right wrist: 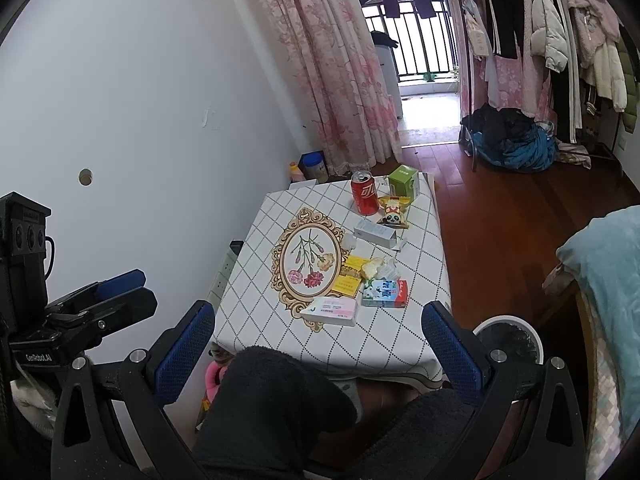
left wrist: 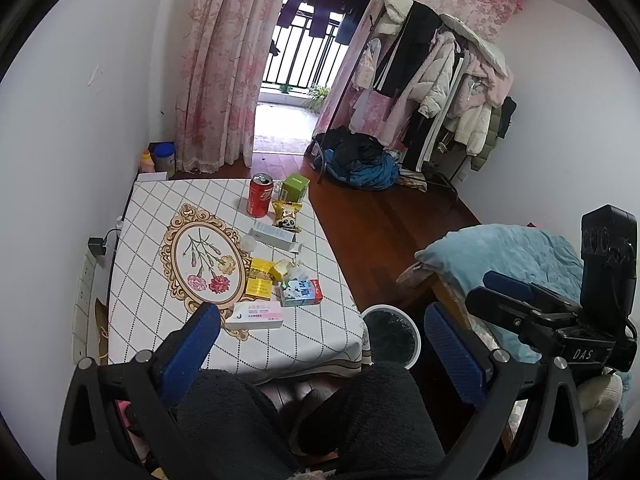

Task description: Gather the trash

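Observation:
Trash lies on the checked tablecloth (left wrist: pixel 160 208) (right wrist: pixel 256 280): a red soda can (left wrist: pixel 260 195) (right wrist: pixel 365 193), a green box (left wrist: pixel 295 187) (right wrist: pixel 404 181), a panda snack bag (left wrist: pixel 287 214) (right wrist: pixel 394 212), a long white box (left wrist: pixel 276 237) (right wrist: pixel 378 234), yellow packets (left wrist: pixel 258 278) (right wrist: pixel 349 278), crumpled paper (left wrist: pixel 290 270) (right wrist: pixel 380 267), a milk carton (left wrist: pixel 302 293) (right wrist: pixel 386 294) and a pink-white box (left wrist: pixel 254 316) (right wrist: pixel 330 310). A white bin (left wrist: pixel 392 336) (right wrist: pixel 510 340) stands right of the table. My left gripper (left wrist: pixel 324 344) and right gripper (right wrist: pixel 320 348) are open, empty, held before the table's near edge.
A bed with a blue blanket (left wrist: pixel 512 256) (right wrist: pixel 608 280) is at the right. A clothes rack (left wrist: pixel 440 80) and a pile of clothes (left wrist: pixel 360 160) stand on the wooden floor beyond. Dark-clad knees (left wrist: pixel 300 416) fill the foreground. A power strip (left wrist: pixel 84 280) hangs left of the table.

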Available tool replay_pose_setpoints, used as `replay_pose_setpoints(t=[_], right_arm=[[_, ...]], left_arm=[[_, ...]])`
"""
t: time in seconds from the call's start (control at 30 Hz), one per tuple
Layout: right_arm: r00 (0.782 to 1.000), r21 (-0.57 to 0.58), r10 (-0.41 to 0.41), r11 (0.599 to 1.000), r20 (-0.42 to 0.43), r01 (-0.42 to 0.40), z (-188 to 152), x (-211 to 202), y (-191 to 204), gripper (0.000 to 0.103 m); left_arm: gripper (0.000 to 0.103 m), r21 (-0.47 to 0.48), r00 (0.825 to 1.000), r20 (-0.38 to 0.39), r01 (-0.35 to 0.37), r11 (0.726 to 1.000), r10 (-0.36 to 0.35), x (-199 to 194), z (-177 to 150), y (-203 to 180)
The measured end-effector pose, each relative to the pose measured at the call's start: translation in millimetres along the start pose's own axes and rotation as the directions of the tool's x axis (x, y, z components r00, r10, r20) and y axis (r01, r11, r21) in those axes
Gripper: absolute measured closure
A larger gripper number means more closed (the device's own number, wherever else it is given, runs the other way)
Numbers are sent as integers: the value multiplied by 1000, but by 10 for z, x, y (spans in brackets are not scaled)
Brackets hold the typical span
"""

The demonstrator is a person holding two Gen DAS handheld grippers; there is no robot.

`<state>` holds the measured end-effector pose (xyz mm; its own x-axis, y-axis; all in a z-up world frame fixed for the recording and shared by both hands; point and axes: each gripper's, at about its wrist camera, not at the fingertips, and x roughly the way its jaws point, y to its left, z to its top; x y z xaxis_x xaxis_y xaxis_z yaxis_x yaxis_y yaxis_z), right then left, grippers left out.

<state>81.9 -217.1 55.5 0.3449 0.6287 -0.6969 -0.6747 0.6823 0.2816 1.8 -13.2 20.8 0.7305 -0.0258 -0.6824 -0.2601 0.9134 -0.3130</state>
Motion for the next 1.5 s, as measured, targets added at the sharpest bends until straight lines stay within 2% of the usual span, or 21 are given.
replay_pose_setpoints(t=[1.5], right_arm=[[1000,-13,0,1000,0,0,16,-2,127,0]], left_arm=[[0,-2,1000,4,3,1000,-3,-9,-24,-23]])
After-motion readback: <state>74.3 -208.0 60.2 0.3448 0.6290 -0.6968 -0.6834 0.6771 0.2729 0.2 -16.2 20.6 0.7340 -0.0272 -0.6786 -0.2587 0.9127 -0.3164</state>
